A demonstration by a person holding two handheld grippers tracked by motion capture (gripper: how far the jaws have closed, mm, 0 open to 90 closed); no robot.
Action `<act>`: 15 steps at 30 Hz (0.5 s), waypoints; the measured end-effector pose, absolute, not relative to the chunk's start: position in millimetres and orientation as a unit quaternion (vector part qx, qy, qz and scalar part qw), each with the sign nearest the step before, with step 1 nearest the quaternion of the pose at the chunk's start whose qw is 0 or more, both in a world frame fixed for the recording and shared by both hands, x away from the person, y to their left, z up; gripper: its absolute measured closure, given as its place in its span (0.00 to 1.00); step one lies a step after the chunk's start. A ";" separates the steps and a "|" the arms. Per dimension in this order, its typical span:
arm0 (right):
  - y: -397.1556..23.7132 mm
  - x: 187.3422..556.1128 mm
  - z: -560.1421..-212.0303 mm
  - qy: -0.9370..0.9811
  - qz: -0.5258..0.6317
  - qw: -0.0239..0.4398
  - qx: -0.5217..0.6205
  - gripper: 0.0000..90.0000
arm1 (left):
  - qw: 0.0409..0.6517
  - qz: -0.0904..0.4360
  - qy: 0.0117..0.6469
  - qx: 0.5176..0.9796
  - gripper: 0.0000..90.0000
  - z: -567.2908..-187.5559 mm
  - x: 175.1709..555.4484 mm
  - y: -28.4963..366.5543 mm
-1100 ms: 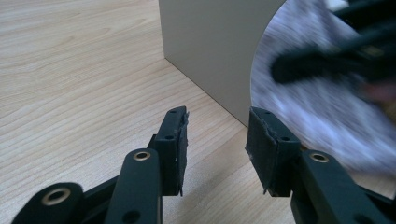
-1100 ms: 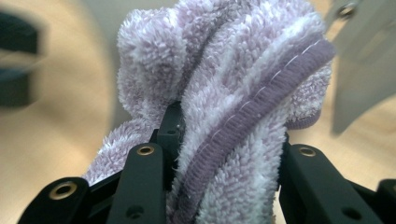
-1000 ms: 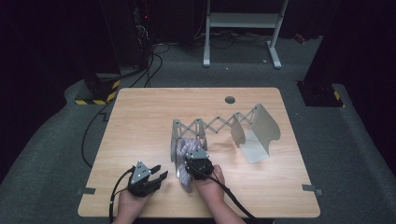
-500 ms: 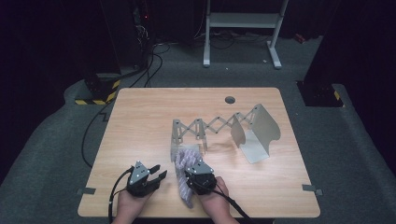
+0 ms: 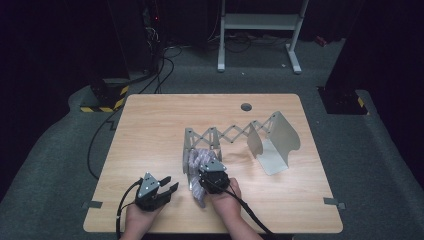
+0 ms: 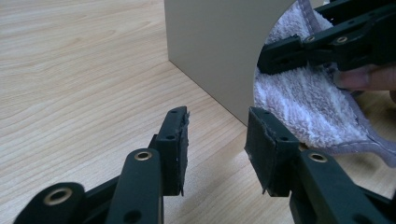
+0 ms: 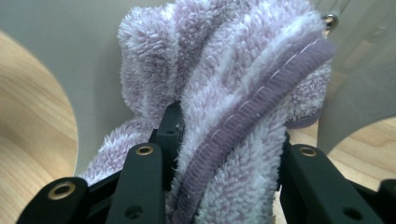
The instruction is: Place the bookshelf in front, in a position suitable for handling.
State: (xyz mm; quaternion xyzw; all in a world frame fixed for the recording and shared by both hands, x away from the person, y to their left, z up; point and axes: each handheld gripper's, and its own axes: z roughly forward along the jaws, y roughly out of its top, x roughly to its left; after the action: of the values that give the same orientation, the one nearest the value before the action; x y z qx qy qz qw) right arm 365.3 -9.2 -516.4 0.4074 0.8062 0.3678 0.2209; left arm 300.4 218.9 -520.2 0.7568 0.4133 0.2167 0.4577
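A lavender striped towel [image 5: 194,161] lies bunched against the left grey end panel [image 5: 188,141] of an extendable scissor rack [image 5: 235,132]. My right gripper [image 5: 204,165] is shut on the towel [image 7: 224,70], whose thick pile and purple hem fill the gap between the jaws of my right gripper [image 7: 224,135]. The rack's panel [image 7: 70,46] stands right behind it. My left gripper [image 5: 170,183] rests near the table's front left, open and holding nothing. In the left gripper view my left gripper [image 6: 217,140] points at the panel's corner [image 6: 215,46], with the towel [image 6: 303,112] to its right.
The rack's right end panel [image 5: 280,135] is curved and stands at mid right of the wooden table [image 5: 150,125]. A round cable hole [image 5: 246,106] sits near the far edge. A white stand [image 5: 260,22] and cables lie on the floor beyond.
My right gripper, with the towel, pulled back toward the front edge and has now moved forward to the rack's left panel again. The left gripper stayed put.
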 end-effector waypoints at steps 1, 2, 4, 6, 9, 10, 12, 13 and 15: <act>-8.8 365.0 -515.8 0.805 0.370 0.218 0.409 0.70 | 0.457 0.217 0.414 0.756 0.65 -520.0 300.4 219.6; -8.7 363.8 -514.8 0.804 0.372 0.215 0.411 0.70 | 0.457 0.217 0.415 0.756 0.64 -520.0 300.5 219.9; -9.6 361.4 -511.5 0.800 0.385 0.198 0.415 0.70 | 0.459 0.217 0.418 0.754 0.63 -519.7 301.0 221.0; -11.2 354.2 -501.9 0.790 0.412 0.184 0.414 0.70 | 0.461 0.222 0.422 0.748 0.61 -518.4 301.2 223.4; -12.2 347.2 -489.0 0.782 0.436 0.176 0.409 0.70 | 0.461 0.223 0.426 0.745 0.60 -518.1 302.4 225.7; -12.2 347.2 -489.0 0.782 0.436 0.176 0.409 0.70 | 0.461 0.224 0.428 0.744 0.60 -517.8 303.0 227.2; -12.5 343.7 -475.9 0.775 0.453 0.180 0.401 0.70 | 0.460 0.227 0.430 0.743 0.59 -517.2 304.0 229.7; -12.7 342.9 -470.7 0.772 0.460 0.182 0.400 0.70 | 0.459 0.229 0.430 0.743 0.59 -516.8 304.3 230.9; -13.5 341.0 -447.5 0.759 0.484 0.193 0.391 0.70 | 0.459 0.229 0.432 0.742 0.59 -516.3 304.4 231.9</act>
State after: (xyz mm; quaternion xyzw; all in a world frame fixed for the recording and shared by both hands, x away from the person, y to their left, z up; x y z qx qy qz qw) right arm 341.0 -13.5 -447.5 0.3914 0.7587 0.4836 0.1930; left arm 304.4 231.9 -516.3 0.7419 0.4316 0.2289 0.4592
